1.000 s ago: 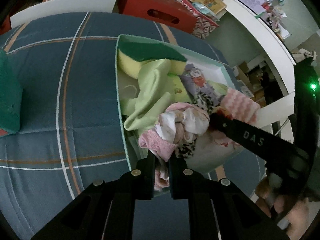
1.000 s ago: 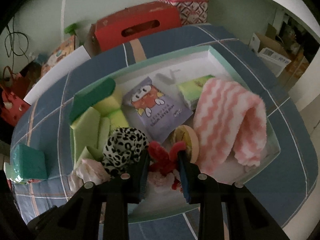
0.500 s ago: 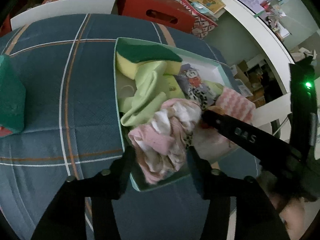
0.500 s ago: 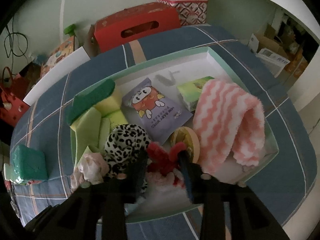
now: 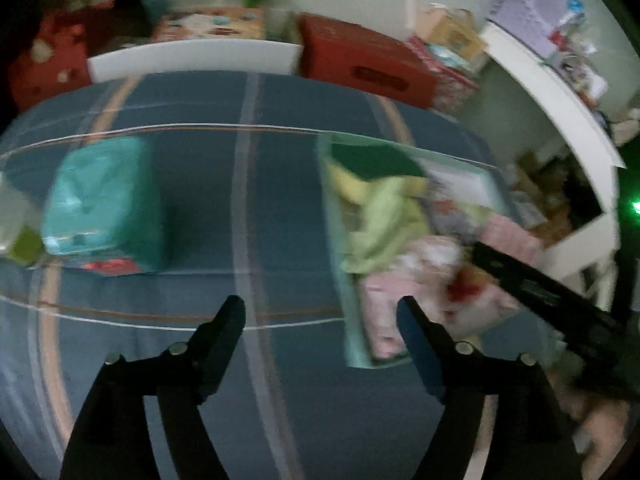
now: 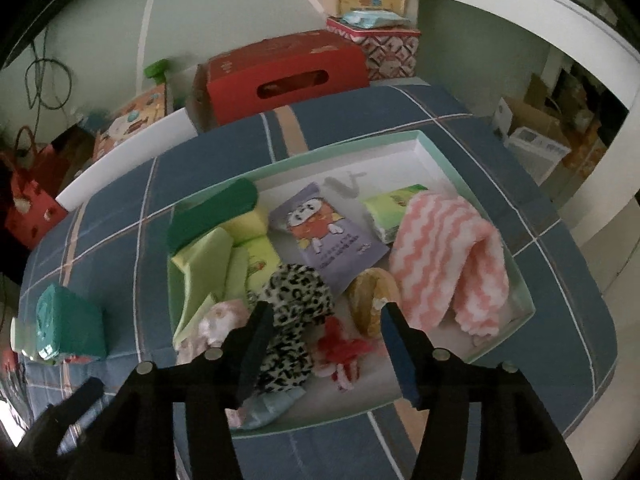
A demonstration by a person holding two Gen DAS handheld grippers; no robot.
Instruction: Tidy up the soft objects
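Blue plaid cloth covers your tabletop [image 6: 500,128], with a red box [image 6: 280,76] behind it. At far left a teal packet [image 5: 104,204] lies on the cloth, well apart from the tray. Your left claw [image 5: 320,312] hangs spread and empty above bare cloth, just left of the mint-rimmed tray [image 6: 460,164]. Your right claw [image 6: 326,320] is spread too, gripping nothing, poised low over the tray's near side, with a leopard-print cloth [image 6: 296,300] by its left finger and a red-and-white toy [image 6: 344,356] below the gap. A pink wavy towel [image 6: 448,264] lies in the tray's right end.
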